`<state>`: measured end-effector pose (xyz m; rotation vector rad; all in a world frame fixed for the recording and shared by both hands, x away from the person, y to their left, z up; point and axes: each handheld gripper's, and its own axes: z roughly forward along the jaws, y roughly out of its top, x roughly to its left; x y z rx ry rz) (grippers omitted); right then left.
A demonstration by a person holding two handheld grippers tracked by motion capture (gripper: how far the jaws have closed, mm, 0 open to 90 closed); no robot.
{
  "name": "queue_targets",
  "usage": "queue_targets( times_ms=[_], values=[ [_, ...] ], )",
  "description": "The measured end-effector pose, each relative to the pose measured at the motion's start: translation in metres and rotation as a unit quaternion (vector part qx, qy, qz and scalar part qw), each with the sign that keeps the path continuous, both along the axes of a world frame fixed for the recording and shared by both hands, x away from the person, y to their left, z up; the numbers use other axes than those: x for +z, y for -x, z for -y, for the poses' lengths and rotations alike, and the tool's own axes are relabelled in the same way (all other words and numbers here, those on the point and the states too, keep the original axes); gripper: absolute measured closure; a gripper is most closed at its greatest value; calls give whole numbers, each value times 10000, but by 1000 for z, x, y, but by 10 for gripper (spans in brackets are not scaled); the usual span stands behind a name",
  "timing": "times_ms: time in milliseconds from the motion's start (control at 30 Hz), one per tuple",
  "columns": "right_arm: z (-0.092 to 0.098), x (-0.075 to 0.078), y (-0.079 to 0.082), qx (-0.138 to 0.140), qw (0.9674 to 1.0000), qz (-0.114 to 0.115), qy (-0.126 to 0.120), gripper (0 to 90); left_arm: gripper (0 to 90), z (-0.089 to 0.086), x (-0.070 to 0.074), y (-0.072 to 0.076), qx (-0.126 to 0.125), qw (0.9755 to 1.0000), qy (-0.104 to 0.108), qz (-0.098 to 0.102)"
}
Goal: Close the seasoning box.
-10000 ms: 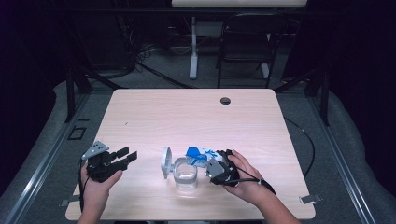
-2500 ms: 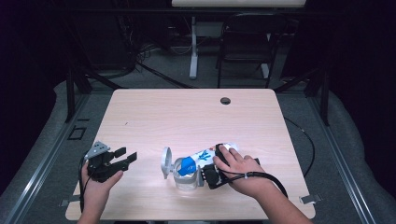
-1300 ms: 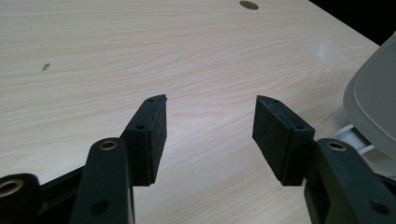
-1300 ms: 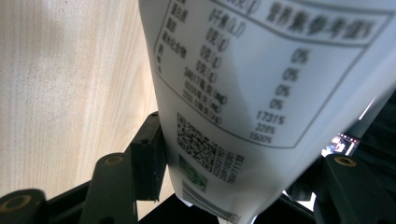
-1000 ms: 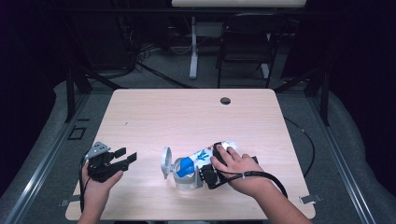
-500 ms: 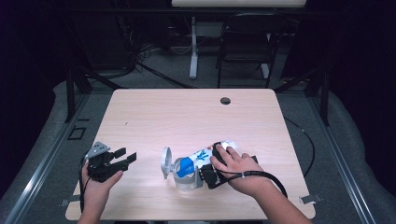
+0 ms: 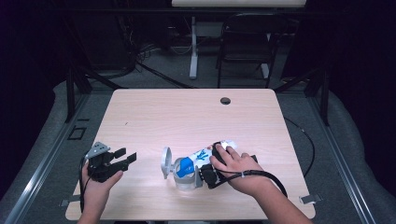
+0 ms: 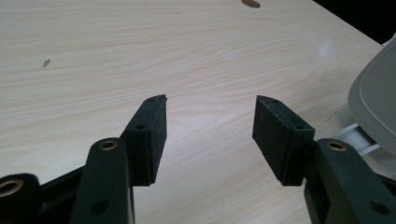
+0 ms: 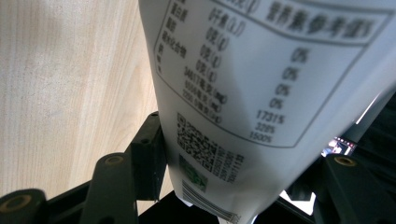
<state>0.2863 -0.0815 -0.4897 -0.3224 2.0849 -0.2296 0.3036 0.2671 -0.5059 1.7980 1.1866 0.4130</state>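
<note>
A white and blue packet (image 7: 205, 155) lies tilted, its low end at a clear container (image 7: 184, 181) near the table's front edge. The container's grey lid (image 7: 166, 162) stands swung open on its left side. My right gripper (image 7: 208, 175) is shut on the packet, and a hand covers it from above. In the right gripper view the packet's printed label (image 9: 261, 93) sits between the jaws of my right gripper (image 9: 233, 154). My left gripper (image 7: 128, 156) rests at the front left, open with nothing in it. The left gripper view shows my left gripper (image 8: 210, 121) over bare wood, with the lid (image 8: 373, 93) at the right.
The wooden table (image 7: 187, 116) has a dark cable hole (image 7: 225, 100) near its far edge. A black chair (image 7: 245, 46) and a desk leg (image 7: 193, 46) stand beyond the table. A cable (image 7: 261, 175) trails from the right gripper.
Since ten seconds ago the right hand has turned over and tipped the packet toward the container. Over the last second nothing has visibly moved.
</note>
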Motion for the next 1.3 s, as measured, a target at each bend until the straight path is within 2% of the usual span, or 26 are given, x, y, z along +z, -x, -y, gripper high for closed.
queue_targets(
  times_ms=[1300],
  values=[
    [-1, 2, -1, 80, 9999, -58, 119, 437, 453, -2, -2, -1, 48, 10000, 3, -17]
  ],
)
